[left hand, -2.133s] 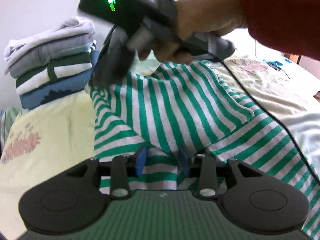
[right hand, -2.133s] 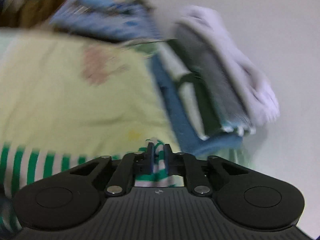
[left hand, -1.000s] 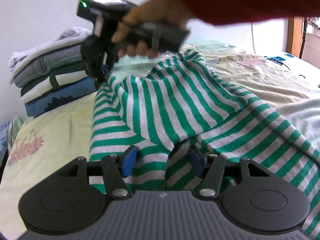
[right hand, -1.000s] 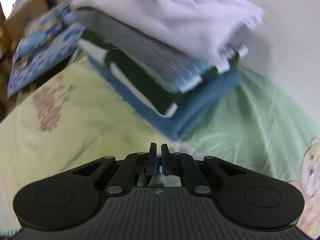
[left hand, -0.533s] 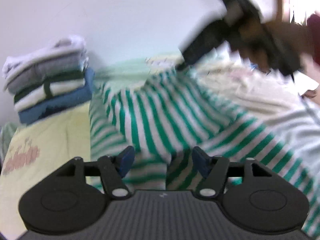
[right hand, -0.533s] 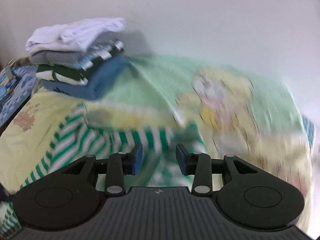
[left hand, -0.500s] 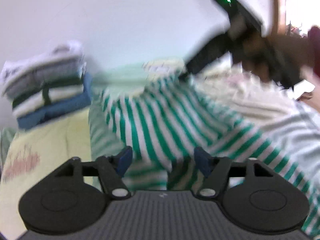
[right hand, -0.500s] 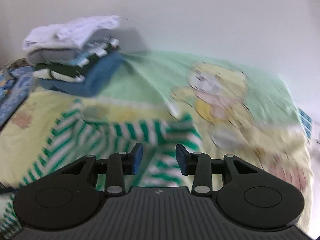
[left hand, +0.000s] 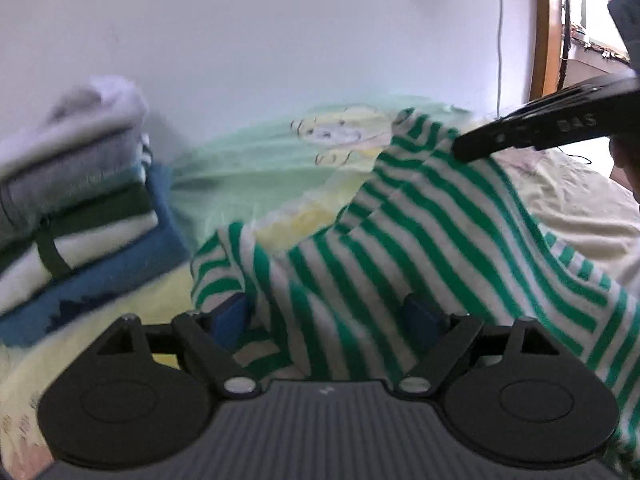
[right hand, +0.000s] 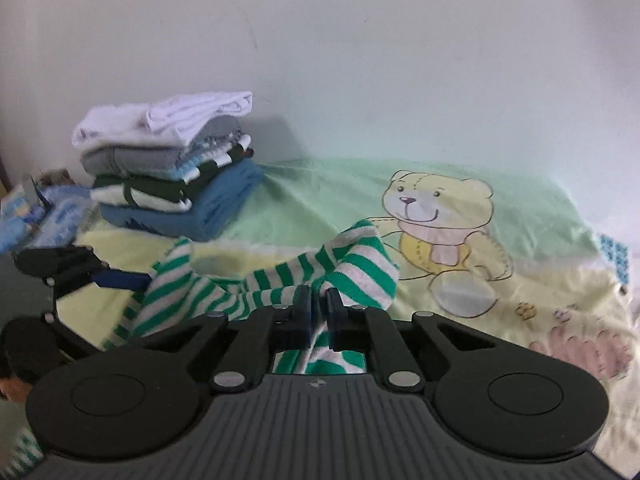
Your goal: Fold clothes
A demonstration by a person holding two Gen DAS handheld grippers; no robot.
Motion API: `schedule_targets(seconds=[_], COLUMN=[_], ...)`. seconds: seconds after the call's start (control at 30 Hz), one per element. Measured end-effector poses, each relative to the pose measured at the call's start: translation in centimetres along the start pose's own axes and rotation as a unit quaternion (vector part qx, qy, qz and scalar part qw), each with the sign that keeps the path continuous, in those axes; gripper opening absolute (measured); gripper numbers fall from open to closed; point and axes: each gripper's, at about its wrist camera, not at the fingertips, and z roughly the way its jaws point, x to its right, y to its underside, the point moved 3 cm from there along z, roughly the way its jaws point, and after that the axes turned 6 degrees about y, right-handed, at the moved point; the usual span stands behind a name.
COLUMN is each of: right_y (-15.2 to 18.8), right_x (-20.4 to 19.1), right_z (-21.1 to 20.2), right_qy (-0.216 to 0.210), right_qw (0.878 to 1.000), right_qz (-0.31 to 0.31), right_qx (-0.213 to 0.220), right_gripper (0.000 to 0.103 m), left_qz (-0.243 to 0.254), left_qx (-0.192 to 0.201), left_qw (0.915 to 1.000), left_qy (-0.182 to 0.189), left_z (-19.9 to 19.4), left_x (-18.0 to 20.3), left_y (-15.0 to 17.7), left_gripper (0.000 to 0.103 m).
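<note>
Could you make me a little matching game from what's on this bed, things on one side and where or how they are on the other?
Things:
1. striped shirt
2. white top
3. blue garment
4. teddy bear print

States:
A. bottom of the folded stack
B. pinched in the right claw
C. drawn on the bedsheet
D. top of the folded stack

Pairs: 1-B, 2-D, 3-A, 4-C

Bed (right hand: 304,196) with clothes stack (right hand: 168,168)
</note>
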Motion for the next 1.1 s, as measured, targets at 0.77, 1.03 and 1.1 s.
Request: schedule_targets(seconds=[0.77, 1.03, 1.1], right_y=[0.5, -1.0, -0.3], right_x=[-0.5, -1.4, -2.0], right_z=[0.4, 2.1, 4.3], right_qy=[-0.015, -0.002, 0.017], right_qw=[0.999, 0.998, 0.998], right_qz=[-0.034, -0.027, -0.04], right_qx=[0.033, 0.06, 0.042], right_gripper=[0.006, 0.005, 0.005], left_qz=[-0.036, -0.01, -0.009], left_qx=[-0.029, -0.037, -0.047], left_qw=[0.998, 0.9947, 0.9917], left_qy=[-0.044, -0.095, -0.119], left_z=[3.7, 2.4, 2.7], left_x=[-6.8, -7.3, -8.1], left_y=[-3.4, -1.9, -2.0], left_gripper=[0.033, 0.029, 0.031])
